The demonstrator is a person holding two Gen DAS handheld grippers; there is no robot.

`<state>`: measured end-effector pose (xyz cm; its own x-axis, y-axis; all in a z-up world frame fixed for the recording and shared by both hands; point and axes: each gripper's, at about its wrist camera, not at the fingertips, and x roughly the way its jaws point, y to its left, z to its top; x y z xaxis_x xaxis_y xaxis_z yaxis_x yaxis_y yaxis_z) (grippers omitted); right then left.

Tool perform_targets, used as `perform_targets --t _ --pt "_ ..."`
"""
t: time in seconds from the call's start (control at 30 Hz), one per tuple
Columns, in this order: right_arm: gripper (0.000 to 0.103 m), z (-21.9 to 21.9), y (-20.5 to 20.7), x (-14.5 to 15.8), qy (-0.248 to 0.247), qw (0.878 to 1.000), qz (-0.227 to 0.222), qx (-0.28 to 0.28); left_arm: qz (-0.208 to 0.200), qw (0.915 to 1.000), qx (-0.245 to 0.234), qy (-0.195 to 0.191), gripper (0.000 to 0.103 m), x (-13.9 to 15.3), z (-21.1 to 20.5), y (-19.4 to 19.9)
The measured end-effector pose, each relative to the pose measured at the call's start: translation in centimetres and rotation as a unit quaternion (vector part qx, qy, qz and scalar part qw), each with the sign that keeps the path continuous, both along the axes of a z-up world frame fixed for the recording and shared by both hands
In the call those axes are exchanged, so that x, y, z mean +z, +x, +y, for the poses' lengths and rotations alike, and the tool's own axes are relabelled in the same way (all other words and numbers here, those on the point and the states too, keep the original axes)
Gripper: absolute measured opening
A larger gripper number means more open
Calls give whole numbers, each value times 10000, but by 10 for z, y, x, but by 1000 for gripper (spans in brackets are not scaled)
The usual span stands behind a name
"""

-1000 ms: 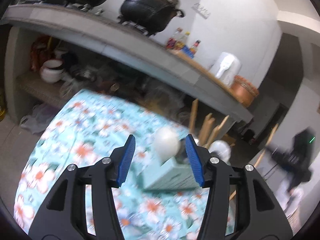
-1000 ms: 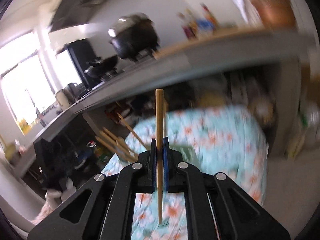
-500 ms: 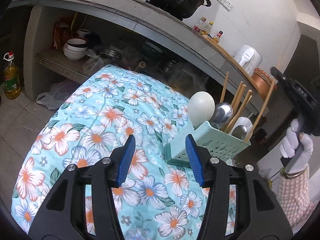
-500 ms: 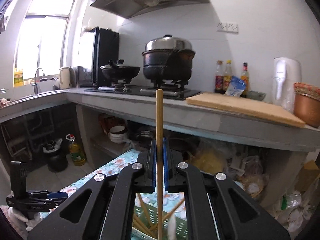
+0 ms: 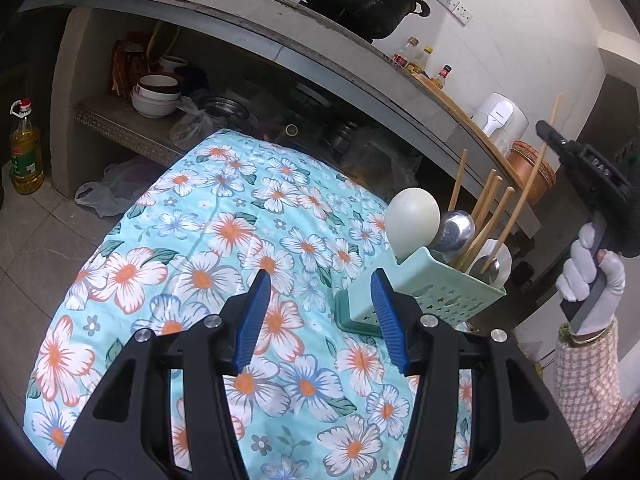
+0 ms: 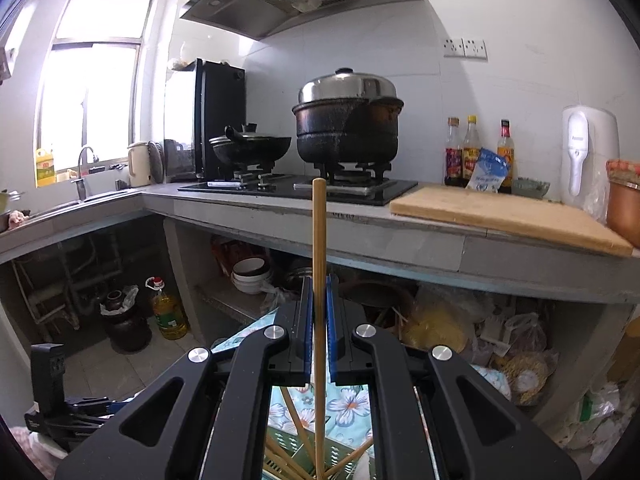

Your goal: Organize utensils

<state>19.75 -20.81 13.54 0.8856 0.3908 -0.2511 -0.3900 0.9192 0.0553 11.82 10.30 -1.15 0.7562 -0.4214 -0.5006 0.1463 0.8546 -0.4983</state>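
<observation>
Currently right gripper (image 6: 319, 312) pinching upright chopstick (image 6: 319, 248) above green utensil holder (image 5: 436, 280); left gripper (image 5: 320, 312) spread, empty, over floral cloth (image 5: 200, 240) beside holder.

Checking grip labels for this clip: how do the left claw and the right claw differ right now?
The left claw stands open with nothing between its blue pads; the right claw is shut on a wooden chopstick. The left claw points down at the floral cloth beside the green utensil holder; the right claw holds its chopstick upright above that holder. Both are black with blue pads.
</observation>
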Motion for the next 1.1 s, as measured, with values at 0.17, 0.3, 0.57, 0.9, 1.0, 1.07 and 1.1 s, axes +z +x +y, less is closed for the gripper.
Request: perform_targets --t 0.17,0.3,0.57,0.9,1.0,1.07,1.1 --pt "6 1 14 -24 35 9999 136 -66 1 10000 83 8 49 0 6 -1" --pt "6 4 20 -49 -113 9995 211 -196 7 9999 127 23 49 1 9 -2" --pt "9 9 6 -78 -563 9976 253 -305 21 9999 97 49 49 1 7 -2" --pt "55 -24 -48 -64 -31 9989 29 -465 6 9997 -80 223 55 4 -12 -6" --pt "75 -34 -75 -62 93 9985 -73 -534 6 9992 -173 361 62 7 -24 -10" --pt "89 -38 -93 -66 88 9981 -128 -593 32 9985 -205 515 68 9 -33 -11" --pt "93 -39 -101 -69 80 9979 -142 -628 45 9978 -192 632 72 11 -39 -13"
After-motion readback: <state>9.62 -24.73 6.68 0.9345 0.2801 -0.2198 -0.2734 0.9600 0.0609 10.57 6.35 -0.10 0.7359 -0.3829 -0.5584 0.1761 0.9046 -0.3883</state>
